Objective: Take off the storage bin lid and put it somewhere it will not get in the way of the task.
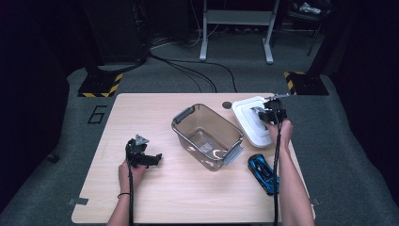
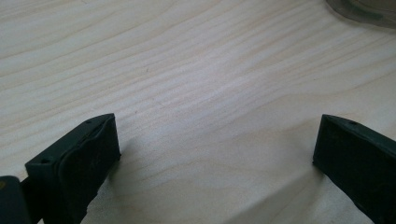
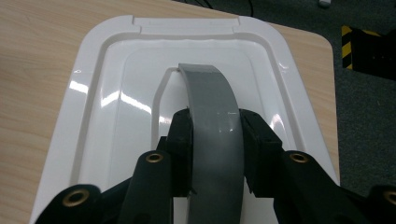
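While the left gripper (image 1: 149,159) rests wide open and empty near the table's (image 1: 188,207) left edge, the work sits with the right gripper (image 1: 265,113), whose jaws are clamped on the grey handle (image 3: 212,121) of the white lid (image 3: 116,93). The lid lies at the table's far right corner, its long axis running roughly from the near edge to the far edge. The clear bin (image 1: 207,136) stands mid-table, just to the lid's left, so the lid likely has to travel leftward, and the right hand is much the nearer. A blue toy car (image 1: 263,173) lies by the right edge, near the bin's near corner.
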The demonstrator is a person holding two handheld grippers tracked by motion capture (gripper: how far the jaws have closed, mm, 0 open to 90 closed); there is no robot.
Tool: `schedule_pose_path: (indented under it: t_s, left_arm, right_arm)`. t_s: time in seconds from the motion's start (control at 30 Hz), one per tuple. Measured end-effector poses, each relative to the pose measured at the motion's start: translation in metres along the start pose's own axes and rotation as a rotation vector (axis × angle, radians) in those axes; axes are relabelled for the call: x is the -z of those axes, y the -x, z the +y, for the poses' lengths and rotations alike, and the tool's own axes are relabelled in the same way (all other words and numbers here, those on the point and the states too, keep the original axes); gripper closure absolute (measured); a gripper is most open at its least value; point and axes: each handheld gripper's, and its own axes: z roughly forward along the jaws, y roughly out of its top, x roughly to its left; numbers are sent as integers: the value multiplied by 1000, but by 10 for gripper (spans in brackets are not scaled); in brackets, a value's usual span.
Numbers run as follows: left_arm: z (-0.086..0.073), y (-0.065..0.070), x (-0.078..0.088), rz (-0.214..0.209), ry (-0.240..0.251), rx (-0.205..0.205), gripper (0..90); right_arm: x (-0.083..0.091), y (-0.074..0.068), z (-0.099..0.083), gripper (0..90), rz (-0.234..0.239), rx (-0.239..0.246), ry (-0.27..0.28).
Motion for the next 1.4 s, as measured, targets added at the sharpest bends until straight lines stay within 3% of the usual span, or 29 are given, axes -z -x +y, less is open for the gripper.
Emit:
schedule_pose_path:
  t_s: [0.47, 0.73, 0.9, 1.17, 1.2, 1.27, 1.4]
  left_arm:
    - [0, 0, 0, 0, 0, -1, 5]
    - [0, 0, 0, 0, 0, -1, 5]
    - [0, 0, 0, 0, 0, -1, 5]
    - [0, 0, 0, 0, 1, 0, 5]
    - [0, 0, 0, 0, -2, 0, 5]
    - [0, 0, 0, 0, 0, 0, 5]
    - [0, 0, 0, 1, 0, -1, 5]
  right_arm:
    - [-24, 4, -12, 670, -18, -11, -30]
    - [-40, 6, -24, 669, -44, -56, -65]
    - [-43, 5, -27, 660, -34, -70, -76]
    - [-27, 3, -23, 189, 32, -59, -88]
    - [-24, 2, -22, 168, 26, -46, -79]
    - [-16, 2, -22, 155, 64, -40, -71]
    - [-3, -2, -23, 130, 93, -21, -83]
